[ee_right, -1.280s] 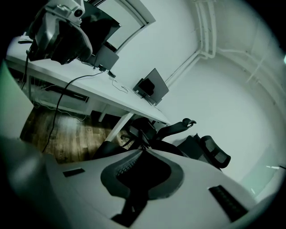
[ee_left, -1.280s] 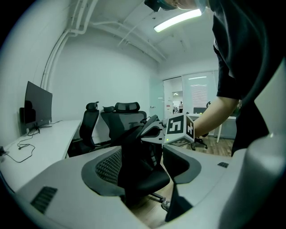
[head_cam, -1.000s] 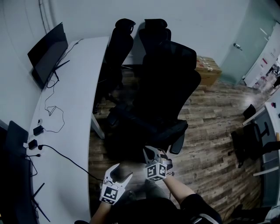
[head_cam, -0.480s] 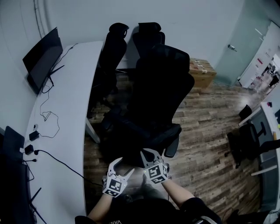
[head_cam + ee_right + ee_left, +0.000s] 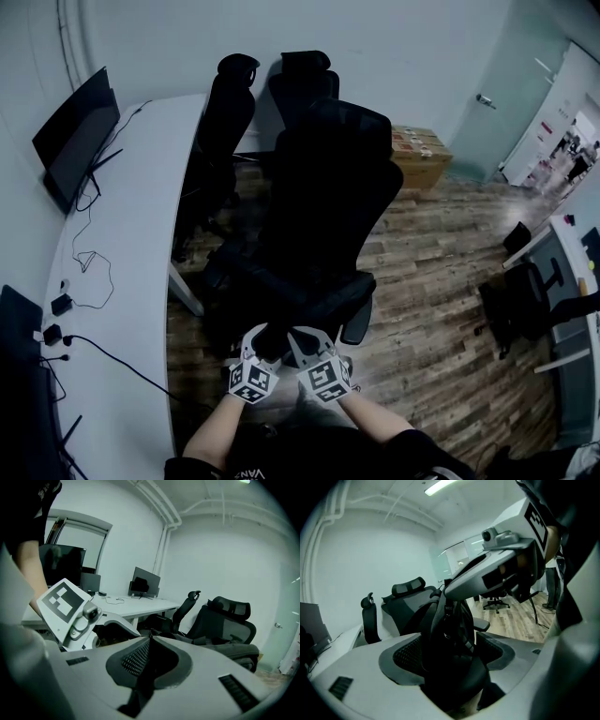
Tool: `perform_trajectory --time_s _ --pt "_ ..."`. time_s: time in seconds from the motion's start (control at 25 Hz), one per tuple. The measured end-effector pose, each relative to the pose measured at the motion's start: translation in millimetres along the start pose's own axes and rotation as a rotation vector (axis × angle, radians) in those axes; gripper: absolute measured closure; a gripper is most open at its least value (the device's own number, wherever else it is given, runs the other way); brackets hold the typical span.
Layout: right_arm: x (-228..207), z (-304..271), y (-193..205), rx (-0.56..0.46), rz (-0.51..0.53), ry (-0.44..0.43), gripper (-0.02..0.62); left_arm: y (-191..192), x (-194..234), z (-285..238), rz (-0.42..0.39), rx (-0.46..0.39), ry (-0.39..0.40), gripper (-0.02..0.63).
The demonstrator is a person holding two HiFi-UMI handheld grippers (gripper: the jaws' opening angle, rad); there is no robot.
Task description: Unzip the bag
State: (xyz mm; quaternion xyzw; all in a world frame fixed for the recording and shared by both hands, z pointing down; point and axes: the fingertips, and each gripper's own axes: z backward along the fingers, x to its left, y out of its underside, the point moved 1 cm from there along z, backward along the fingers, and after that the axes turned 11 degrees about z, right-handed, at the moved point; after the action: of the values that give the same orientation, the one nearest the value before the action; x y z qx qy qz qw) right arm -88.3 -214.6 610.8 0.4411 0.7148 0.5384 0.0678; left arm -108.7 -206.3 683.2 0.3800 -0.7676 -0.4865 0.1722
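Note:
A black bag (image 5: 451, 634) stands on the seat of a black office chair (image 5: 323, 206); in the head view I cannot tell it from the dark seat. My left gripper (image 5: 265, 339) is at the seat's near edge. Its jaws have just been opening, and the bag's dark upper part stands between them in the left gripper view without the pads (image 5: 410, 653) pressing on it. My right gripper (image 5: 302, 337) is right beside it, shut. In the left gripper view the right gripper (image 5: 449, 591) pinches a thin black strap of the bag at the top.
A long white desk (image 5: 122, 234) runs along the left with a monitor (image 5: 70, 136) and loose cables. Two more black chairs (image 5: 225, 103) stand behind. A cardboard box (image 5: 417, 150) sits on the wooden floor by the far wall.
The left gripper has moved right until it is next to the right gripper, and its jaws stand wider. The right gripper has stayed shut and hardly shifted.

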Motion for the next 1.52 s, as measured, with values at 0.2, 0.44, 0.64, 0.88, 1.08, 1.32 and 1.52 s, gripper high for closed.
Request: perform_trajectory --time_s 0.2,0.44,0.64,0.88,1.08,1.32,1.52 --pt "-4 1 1 -0.011 -0.007 -0.021 0.549 -8 1 -26 -0.071 0.014 0.028 0.241" --pt "-15 6 -1 -0.026 -0.015 -0.056 0.551 -20 -5 -50 -0.155 0.028 0.056 0.241" --pt "-24 11 2 -0.034 -0.019 -0.065 0.551 -26 5 -57 -0.181 0.024 0.02 0.39" --pt "-39 18 0 -0.06 -0.056 -0.055 0.551 -32 9 -59 -0.202 0.042 0.036 0.46" --pt "-53 24 4 -0.077 -0.113 -0.037 0.551 -37 12 -62 -0.192 0.052 0.042 0.477" --pt "-81 34 9 -0.1 -0.171 0.003 0.551 -46 13 -67 -0.178 0.05 0.044 0.486" --pt "-111 44 17 -0.118 -0.209 0.041 0.551 -51 15 -73 -0.164 0.051 0.038 0.491"
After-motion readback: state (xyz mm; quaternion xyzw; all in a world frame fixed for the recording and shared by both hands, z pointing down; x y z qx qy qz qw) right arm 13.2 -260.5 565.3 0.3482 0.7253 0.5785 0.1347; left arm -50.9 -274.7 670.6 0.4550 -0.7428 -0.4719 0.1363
